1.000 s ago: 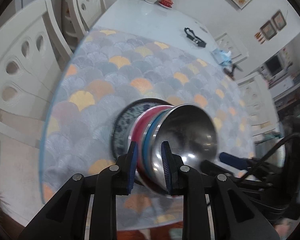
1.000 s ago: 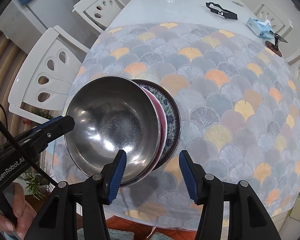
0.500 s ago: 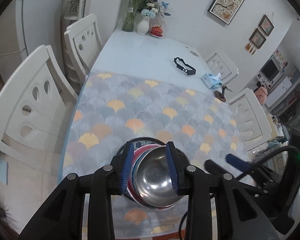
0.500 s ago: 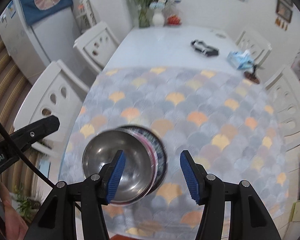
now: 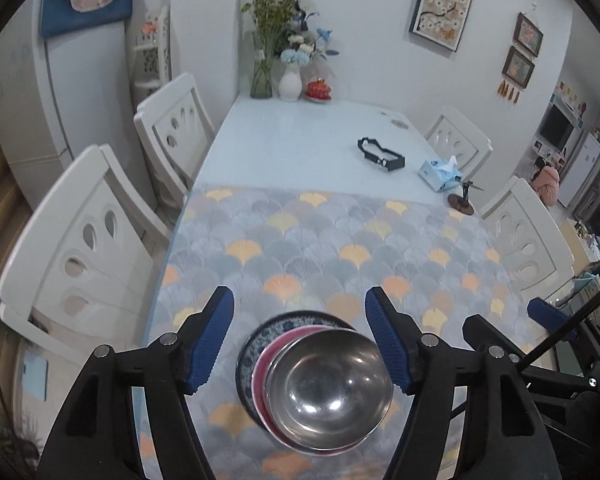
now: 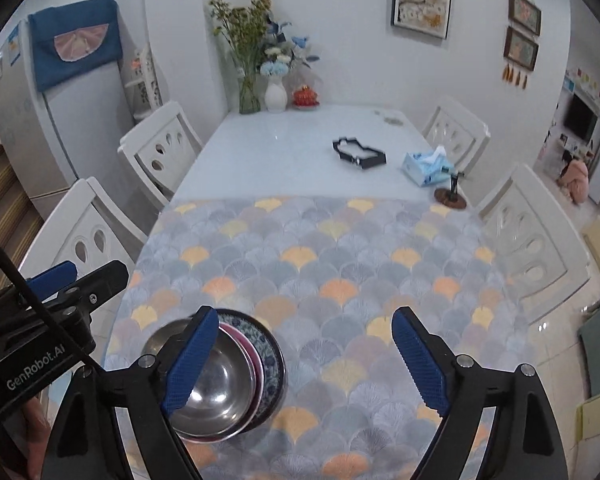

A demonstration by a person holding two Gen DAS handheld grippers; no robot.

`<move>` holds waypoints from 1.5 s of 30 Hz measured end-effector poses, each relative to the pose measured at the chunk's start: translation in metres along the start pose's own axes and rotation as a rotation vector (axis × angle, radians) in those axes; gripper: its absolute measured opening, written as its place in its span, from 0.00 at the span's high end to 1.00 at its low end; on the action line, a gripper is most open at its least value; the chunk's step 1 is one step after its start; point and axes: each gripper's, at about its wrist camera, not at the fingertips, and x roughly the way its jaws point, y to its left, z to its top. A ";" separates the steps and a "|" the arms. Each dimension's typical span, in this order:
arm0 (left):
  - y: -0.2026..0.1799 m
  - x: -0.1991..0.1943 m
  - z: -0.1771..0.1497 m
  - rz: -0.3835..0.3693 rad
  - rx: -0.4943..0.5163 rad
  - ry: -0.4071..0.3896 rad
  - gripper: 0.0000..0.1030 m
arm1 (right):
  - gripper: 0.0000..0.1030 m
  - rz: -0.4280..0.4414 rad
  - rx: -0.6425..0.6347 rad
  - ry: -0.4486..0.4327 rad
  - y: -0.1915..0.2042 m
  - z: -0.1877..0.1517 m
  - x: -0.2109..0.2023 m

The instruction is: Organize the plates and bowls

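Note:
A steel bowl (image 5: 330, 390) sits nested on a pink dish (image 5: 260, 376), which rests on a blue patterned plate (image 5: 248, 346) at the near edge of the scallop-patterned mat (image 5: 320, 248). My left gripper (image 5: 300, 344) is open, raised above the stack, its fingers either side of it and apart from it. In the right wrist view the same steel bowl (image 6: 216, 384) and blue patterned plate (image 6: 274, 364) lie low left. My right gripper (image 6: 306, 360) is open and empty, above the mat to the right of the stack.
White chairs (image 5: 80, 248) stand along both sides of the table. At the far end are a black tray (image 5: 380, 154), a tissue pack (image 5: 440, 170), a small stand (image 5: 462, 200) and flower vases (image 5: 290, 80). A fridge (image 6: 60, 100) stands at the left.
Both grippers have risen and drawn back from the stack. My left gripper, narrow around the bowl's rim before, has opened wide. The stack stays on the mat.

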 end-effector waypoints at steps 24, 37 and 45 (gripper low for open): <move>0.000 0.018 -0.001 0.014 0.049 0.050 0.36 | 0.16 -0.005 -0.032 0.058 0.004 0.004 0.026; -0.007 0.015 0.003 0.080 0.090 0.033 0.36 | 0.16 -0.011 -0.046 0.072 0.003 0.006 0.028; -0.011 0.012 0.001 0.137 0.123 0.023 0.35 | 0.16 -0.007 -0.044 0.080 0.002 0.002 0.031</move>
